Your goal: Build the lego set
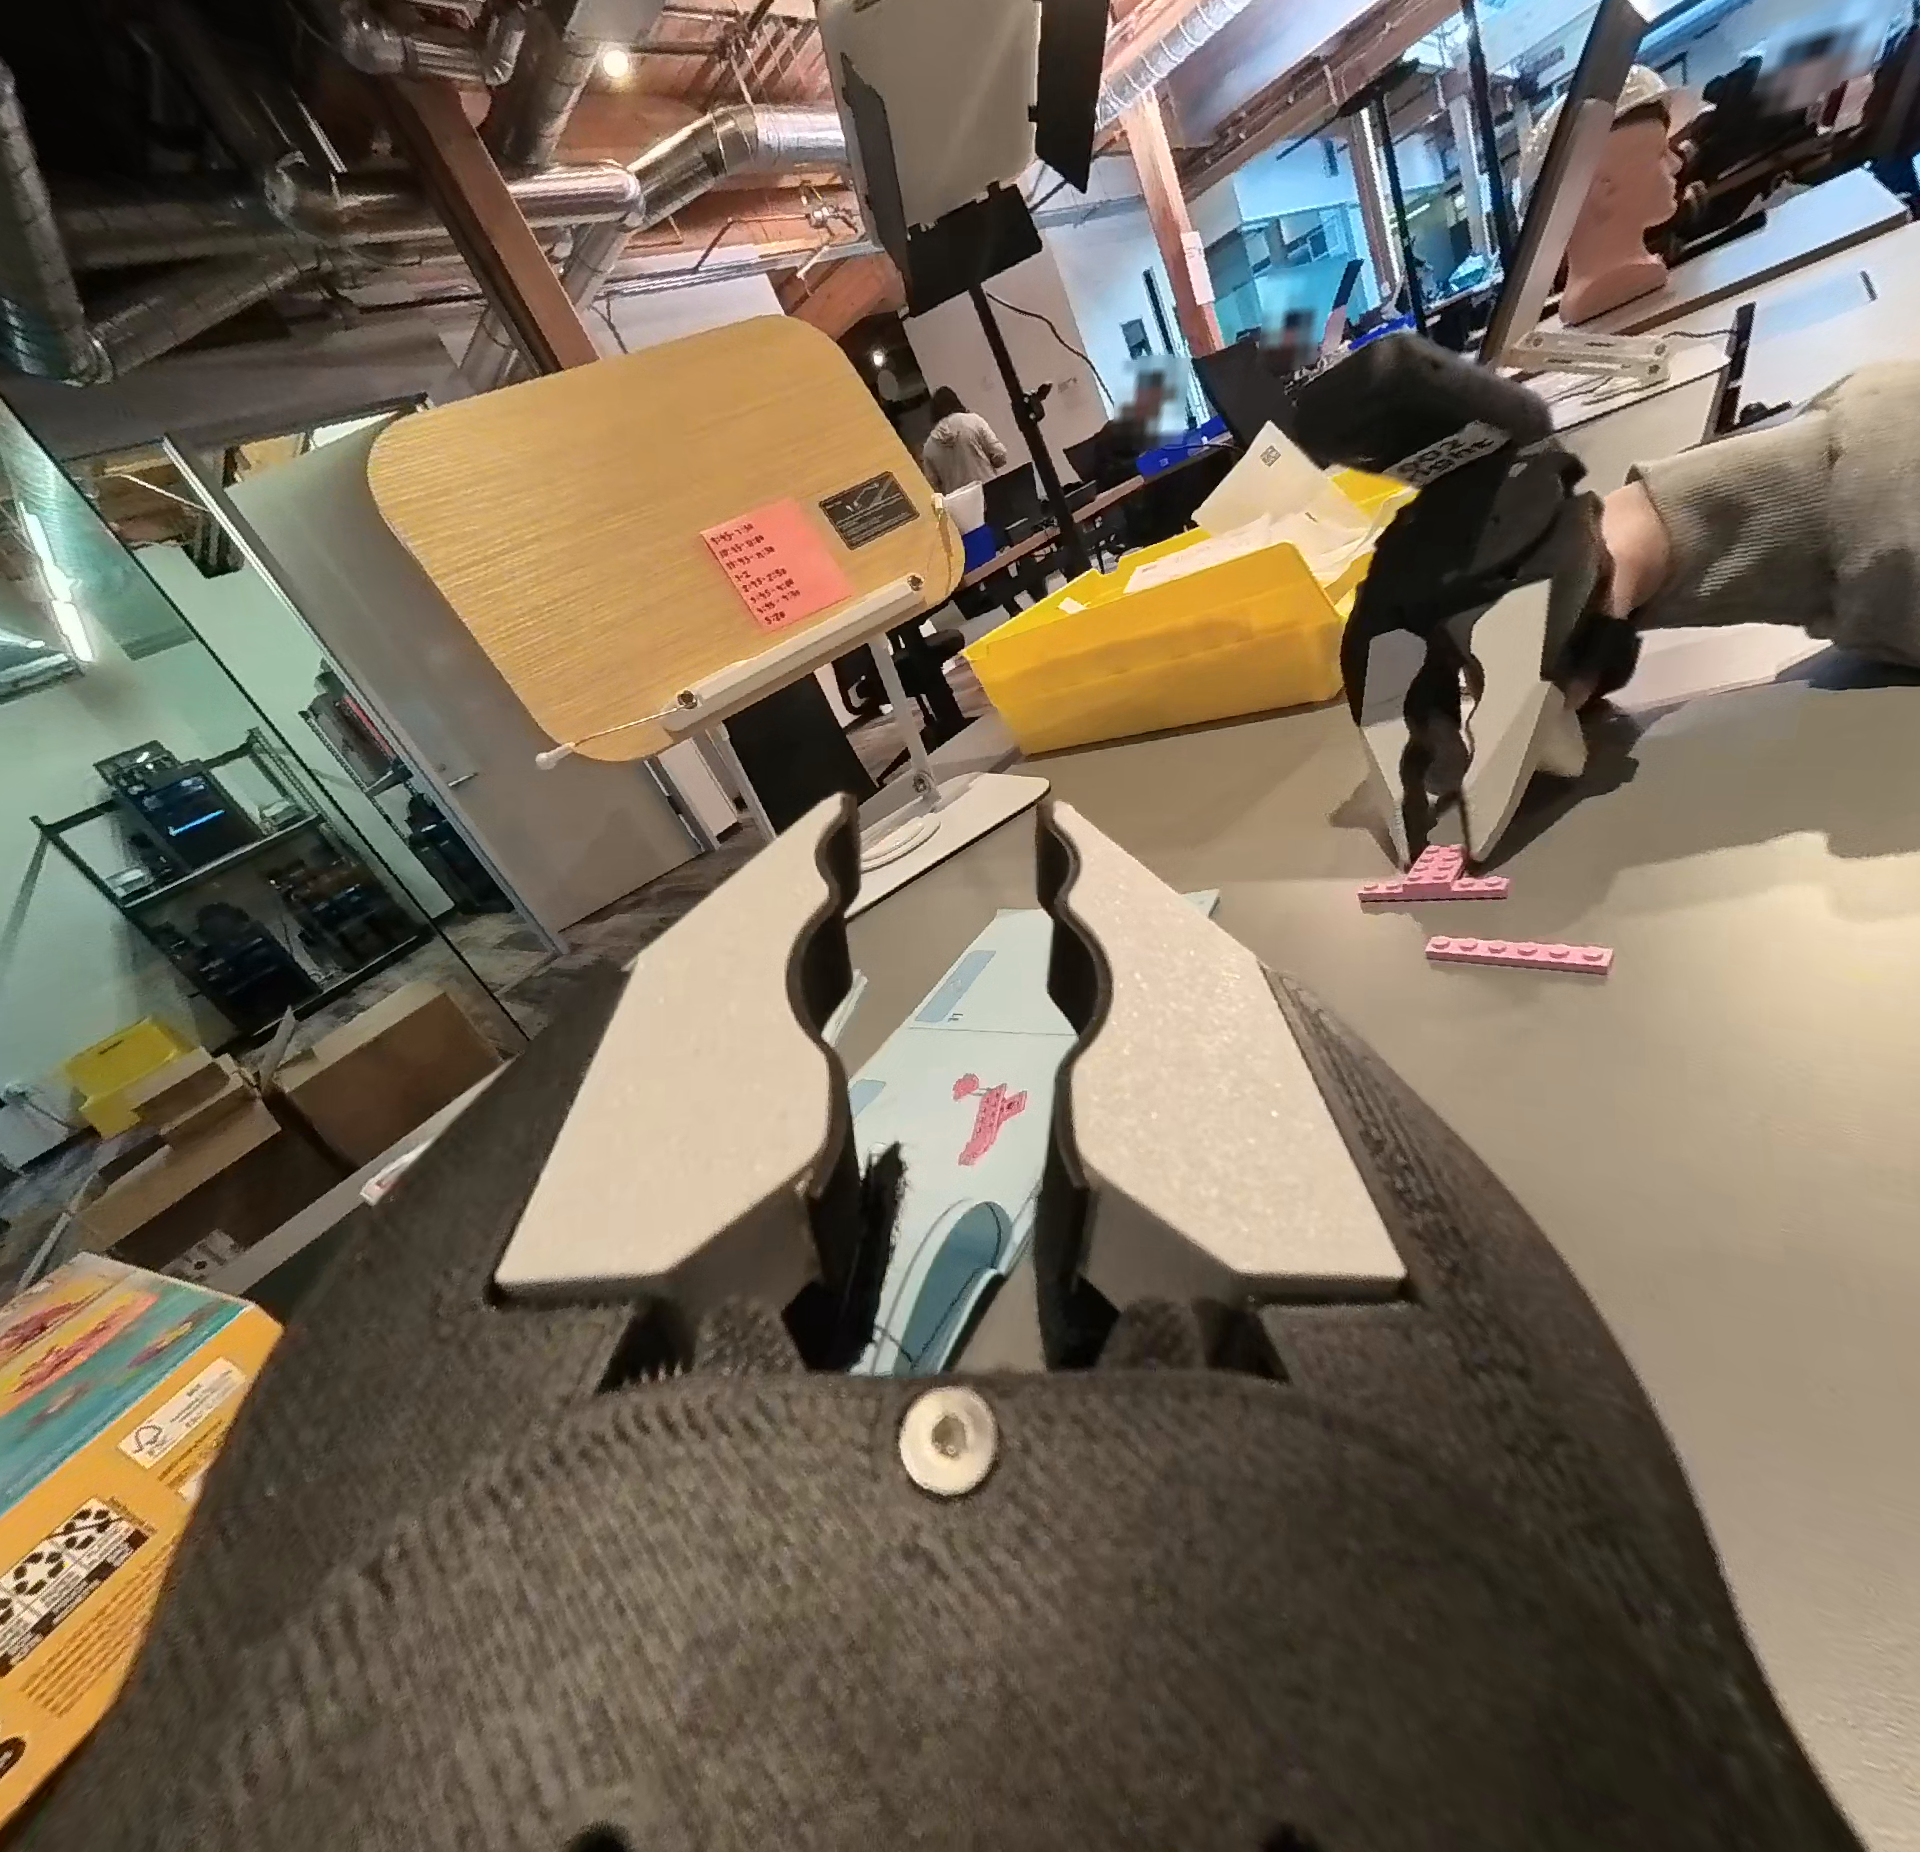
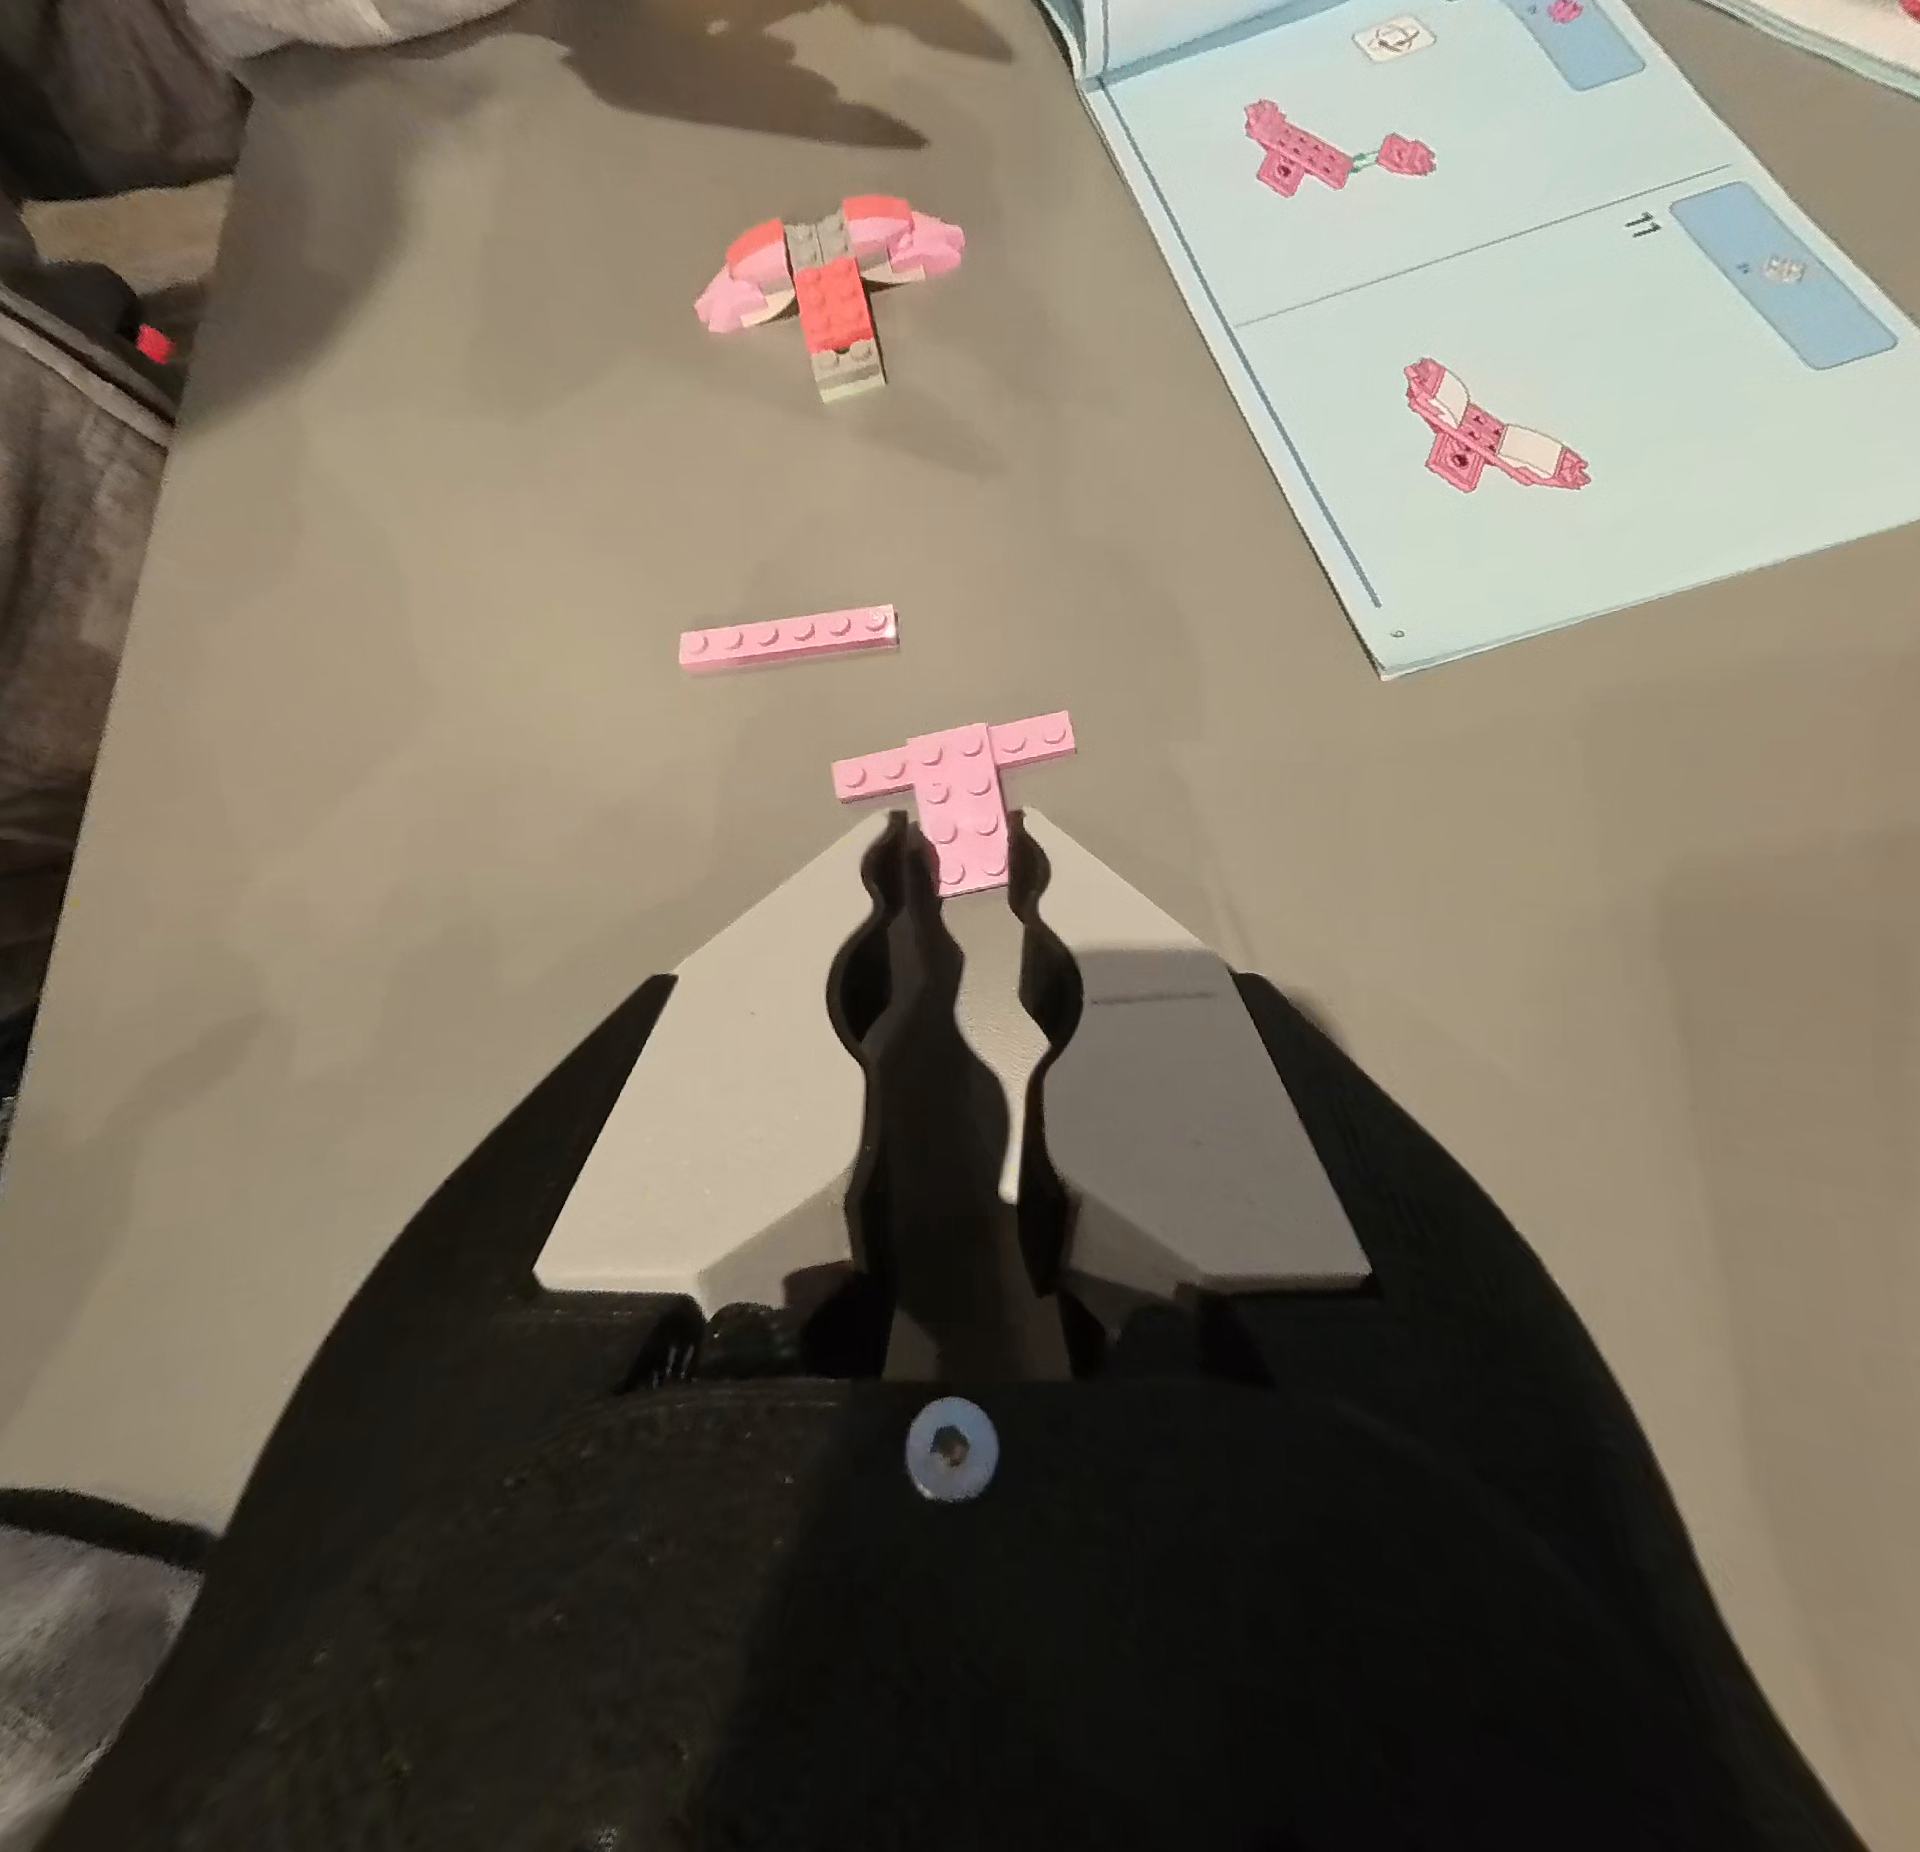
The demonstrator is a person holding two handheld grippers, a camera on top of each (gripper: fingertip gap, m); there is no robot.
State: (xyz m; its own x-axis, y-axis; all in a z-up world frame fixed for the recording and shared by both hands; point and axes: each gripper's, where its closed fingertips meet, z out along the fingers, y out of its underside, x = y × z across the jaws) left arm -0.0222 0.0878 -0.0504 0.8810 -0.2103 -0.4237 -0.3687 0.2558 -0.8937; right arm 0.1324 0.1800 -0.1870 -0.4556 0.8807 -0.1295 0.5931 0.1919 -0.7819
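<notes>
Here, a grey table (image 2: pixel 416 576) is stretching across an open workshop where ducts are running under the ceiling and a tilted wooden board (image 1: pixel 644 524) on a stand is rising past the table's far edge. Blurred patches are covering heads in the background, and the yellow box (image 1: pixel 94 1387) at lower left is getting cut off by the frame. A yellow bin (image 1: pixel 1153 649) is sitting at the back of the table, while the open instruction booklet (image 2: pixel 1507 296) is lying to the right of the bricks. The left gripper (image 1: pixel 948 836) is hovering above that booklet, its fingers spread and holding nothing. The right gripper (image 2: pixel 956 815) is reaching down to the table, its tips closing on either side of the stem of a pink T-shaped plate assembly (image 2: pixel 956 774); whether they are touching it cannot be told. A loose pink plate (image 2: pixel 788 639) is lying just beyond, and a pink and red winged build (image 2: pixel 831 275) is resting farther off
</notes>
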